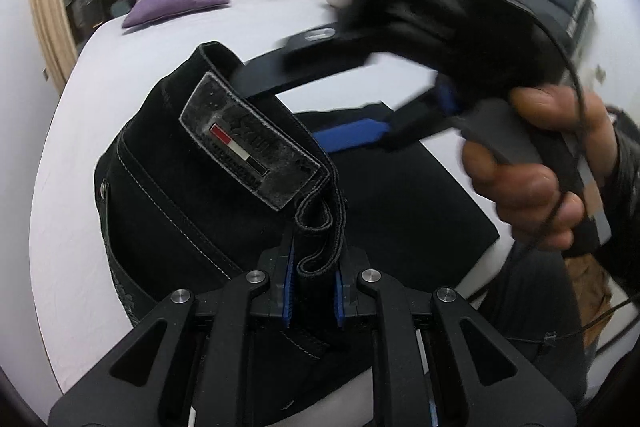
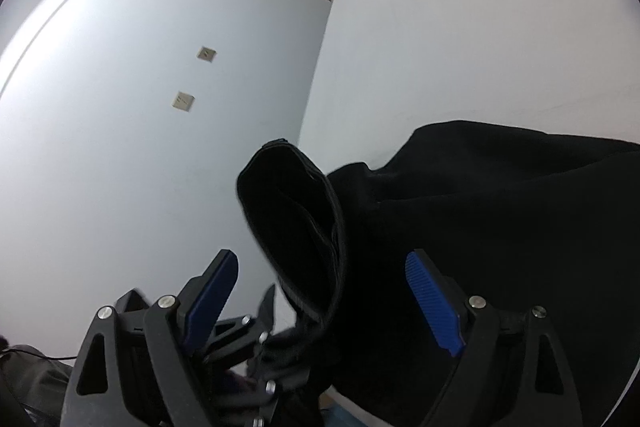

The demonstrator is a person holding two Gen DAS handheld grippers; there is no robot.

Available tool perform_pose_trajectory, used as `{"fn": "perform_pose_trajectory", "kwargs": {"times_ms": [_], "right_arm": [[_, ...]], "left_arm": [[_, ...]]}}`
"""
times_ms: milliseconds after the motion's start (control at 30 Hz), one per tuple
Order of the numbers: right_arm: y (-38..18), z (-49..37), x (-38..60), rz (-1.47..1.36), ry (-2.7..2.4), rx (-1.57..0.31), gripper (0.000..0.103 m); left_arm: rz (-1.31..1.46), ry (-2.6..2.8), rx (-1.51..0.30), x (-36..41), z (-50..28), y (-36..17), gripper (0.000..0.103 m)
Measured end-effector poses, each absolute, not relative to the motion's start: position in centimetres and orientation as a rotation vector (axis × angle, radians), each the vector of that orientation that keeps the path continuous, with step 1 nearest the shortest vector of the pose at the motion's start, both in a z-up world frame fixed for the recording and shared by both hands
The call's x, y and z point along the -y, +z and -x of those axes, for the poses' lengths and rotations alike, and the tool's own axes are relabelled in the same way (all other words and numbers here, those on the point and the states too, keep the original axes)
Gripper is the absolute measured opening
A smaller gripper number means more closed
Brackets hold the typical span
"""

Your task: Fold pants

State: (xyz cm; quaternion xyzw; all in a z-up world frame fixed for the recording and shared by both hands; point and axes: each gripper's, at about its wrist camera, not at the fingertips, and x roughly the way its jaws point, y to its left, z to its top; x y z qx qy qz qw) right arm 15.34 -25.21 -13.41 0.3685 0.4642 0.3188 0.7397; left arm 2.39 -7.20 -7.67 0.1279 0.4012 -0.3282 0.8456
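Left wrist view: left gripper (image 1: 314,287) pinches pants (image 1: 208,195) waistband, cloth trailing far-left; right gripper (image 2: 324,295) stands spread, nothing pressed, just right.

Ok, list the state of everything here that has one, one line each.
Pants: black, waistband lifted and bunched, legs flat on the bed.
Left gripper: shut on the waistband.
Right gripper: open, pads not pressing on the cloth between them.
Bed: white sheet, smooth.
Cushions: lying on the bed.
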Motion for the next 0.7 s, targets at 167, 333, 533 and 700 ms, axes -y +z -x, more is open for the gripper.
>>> {"fn": "perform_pose_trajectory", "kwargs": {"times_ms": [167, 333, 533, 700], "right_arm": [[-14.9, -16.6, 24.1, -0.749, 0.678, -1.097, 0.045], [-15.0, -15.6, 25.6, -0.726, 0.581, -1.084, 0.016], [-13.9, -13.5, 29.1, -0.683, 0.491, -1.057, 0.014], [-14.1, -12.9, 32.4, -0.675, 0.447, -1.065, 0.014]], "left_arm": [[-0.314, -0.728, -0.845, 9.0, -1.6, -8.5, 0.013], [-0.333, -0.778, -0.842, 10.4, -0.4, -8.6, 0.013], [-0.351, -0.858, -0.829, 14.2, 0.2, -8.1, 0.012], [-0.398, -0.9, -0.832, 18.2, 1.3, -8.2, 0.012]]}}
